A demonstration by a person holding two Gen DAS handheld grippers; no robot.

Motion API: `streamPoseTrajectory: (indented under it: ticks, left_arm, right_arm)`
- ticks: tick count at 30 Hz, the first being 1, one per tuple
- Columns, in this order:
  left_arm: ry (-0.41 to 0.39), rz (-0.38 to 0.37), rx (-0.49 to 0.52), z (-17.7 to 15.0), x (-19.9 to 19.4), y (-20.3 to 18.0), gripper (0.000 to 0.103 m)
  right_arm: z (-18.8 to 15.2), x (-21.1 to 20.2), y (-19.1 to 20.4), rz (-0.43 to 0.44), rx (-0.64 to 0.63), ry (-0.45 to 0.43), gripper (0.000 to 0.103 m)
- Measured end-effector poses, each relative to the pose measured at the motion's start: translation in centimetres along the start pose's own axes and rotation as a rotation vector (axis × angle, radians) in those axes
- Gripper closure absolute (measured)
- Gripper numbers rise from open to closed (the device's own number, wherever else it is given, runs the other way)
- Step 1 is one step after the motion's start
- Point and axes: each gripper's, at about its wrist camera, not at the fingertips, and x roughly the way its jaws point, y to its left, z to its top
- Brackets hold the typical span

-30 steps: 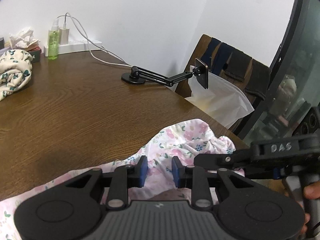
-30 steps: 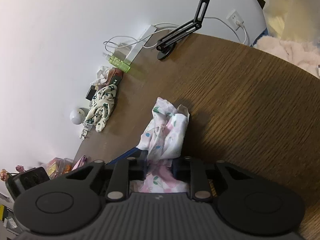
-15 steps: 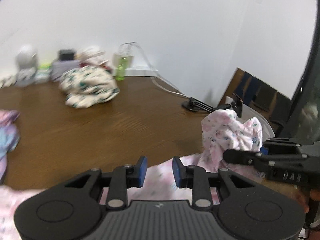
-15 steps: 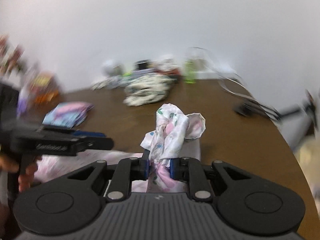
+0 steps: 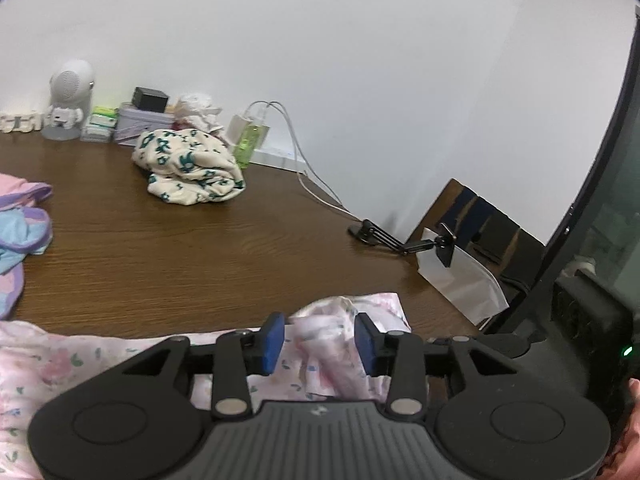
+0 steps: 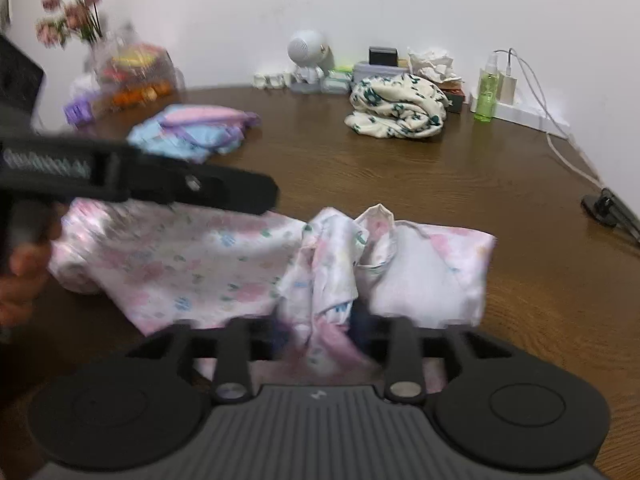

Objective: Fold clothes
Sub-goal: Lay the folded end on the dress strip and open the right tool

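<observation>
— Floral pink garment [image 6: 192, 264]: where does it lie?

— On the wooden table [image 5: 180, 248], spread along the near edge in front of me. In my right view its left part lies flat, its right part [image 6: 432, 272] shows a pale inner side, and a bunched ridge rises in the middle toward my right gripper [image 6: 318, 330].

— What are your grippers doing?

— My left gripper [image 5: 319, 342] stands with its blue pads [image 5: 273, 340] apart, a fold of the cloth between them but not pinched. On the right, cloth runs up between the fingers; the picture is blurred there, so I cannot tell whether they clamp it.

— Any writing to read?

— White lettering on the side of the left gripper's body [image 6: 48, 164] as seen from the right camera, too smeared to read. A small logo sits on each gripper's ribbed housing (a mark, not words).

— How much room is there?

— Bare wood runs from the garment to a cream garment with green print [image 5: 188, 164] near the back wall. A folded blue and pink pile [image 6: 192, 132] sits at the left. A black phone-holder arm [image 5: 400, 240] reaches past the right table edge, with a white cable [image 5: 316, 184] trailing to it from a charger beside a green spray bottle [image 6: 486, 92]. A white bag [image 5: 460, 280] hangs on a chair beyond that edge.
</observation>
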Motion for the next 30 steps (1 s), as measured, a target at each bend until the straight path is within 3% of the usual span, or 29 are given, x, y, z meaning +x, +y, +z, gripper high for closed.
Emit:
streamPoseTrajectory:
  ticks: [4,8,9,10,11,13,14,23,27,30]
  left_arm:
    - [-0.031,-0.014,-0.004,0.4,-0.4,-0.7,0.064]
    - [-0.036,-0.038,0.046,0.9,0.5,-2.9,0.064]
    - [-0.021,-0.032,0.059,0.8,1.1,-3.3,0.065]
    - [-0.003,-0.022,0.071,0.5,1.7,-3.7,0.067]
    - [0.014,-0.013,0.083,0.3,2.3,-4.0,0.076]
    - [0.050,0.006,0.108,-0.2,3.6,-4.8,0.082]
    - [0.068,0.016,0.121,-0.4,4.2,-5.2,0.084]
    - [0.124,0.165,0.063,-1.3,5.2,-2.2,0.084]
    - [0.143,0.143,0.005,-1.3,5.2,-0.5,0.084]
    - [0.113,0.112,0.008,-0.8,4.3,-0.7,0.084]
  right_arm:
    - [-0.6,-4.9,-1.3,0.091,0.059,-0.121,0.039]
    - [-1.3,-8.5,-3.6,0.030,0.103,-0.206,0.038]
    - [-1.4,-8.6,-4.3,-0.011,0.108,-0.207,0.040]
    - [-1.5,-8.7,-5.0,-0.052,0.113,-0.208,0.049]
    - [-1.5,-8.4,-5.6,-0.068,0.129,-0.201,0.057]
    - [-1.4,-7.0,-6.9,-0.041,0.184,-0.174,0.079]
    - [-1.4,-6.2,-7.1,-0.032,0.189,-0.158,0.081]
    - [-1.1,-0.3,-5.5,0.023,0.161,-0.054,0.084]
    - [-1.3,-0.5,-5.8,0.048,0.197,-0.056,0.083]
    - [-0.7,-2.4,-6.3,0.065,0.208,-0.137,0.081]
